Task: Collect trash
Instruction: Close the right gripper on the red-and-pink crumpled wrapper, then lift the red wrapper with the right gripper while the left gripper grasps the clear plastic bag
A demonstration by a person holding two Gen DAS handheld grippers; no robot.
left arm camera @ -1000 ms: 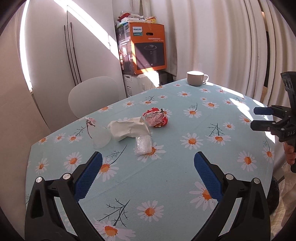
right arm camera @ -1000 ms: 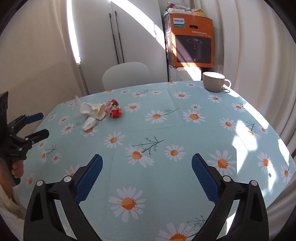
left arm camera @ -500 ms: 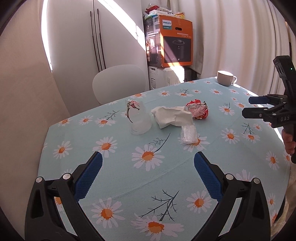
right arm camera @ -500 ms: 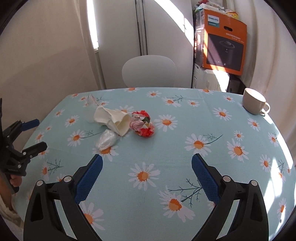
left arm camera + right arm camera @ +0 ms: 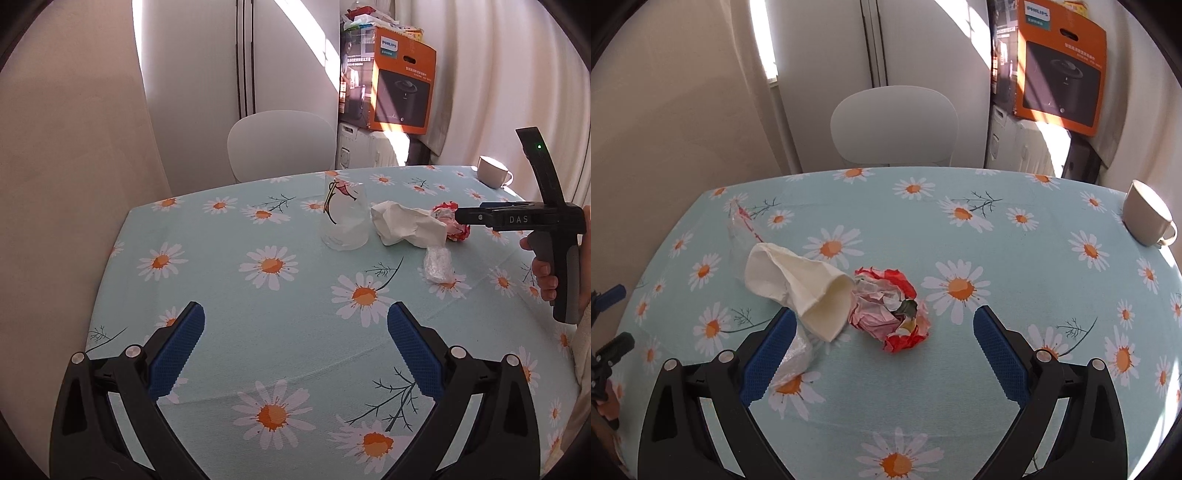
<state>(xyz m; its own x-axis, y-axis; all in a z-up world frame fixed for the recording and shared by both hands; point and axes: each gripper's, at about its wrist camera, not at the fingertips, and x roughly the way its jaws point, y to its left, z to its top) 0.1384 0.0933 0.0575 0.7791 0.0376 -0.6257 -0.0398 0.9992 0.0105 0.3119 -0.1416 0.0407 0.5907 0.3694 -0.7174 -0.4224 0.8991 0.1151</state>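
Note:
Trash lies on a daisy-print tablecloth (image 5: 229,317): a crumpled red-and-white wrapper (image 5: 892,312), a crumpled white napkin (image 5: 798,284), a clear plastic wrap (image 5: 437,264) and a clear plastic cup (image 5: 343,218) standing upside down. My right gripper (image 5: 884,350) is open, low over the table, with the red wrapper just ahead between its fingers. It also shows in the left wrist view (image 5: 469,217), next to the wrapper (image 5: 448,221). My left gripper (image 5: 293,343) is open and empty, well short of the trash.
A beige mug (image 5: 1147,214) stands at the table's far right edge. A white chair (image 5: 894,125) is behind the table. An orange Philips box (image 5: 402,98) sits on an appliance by the curtain. The table edge curves at the left.
Both grippers have swung left and moved toward the trash. The right gripper has come close over the red wrapper; both stay open.

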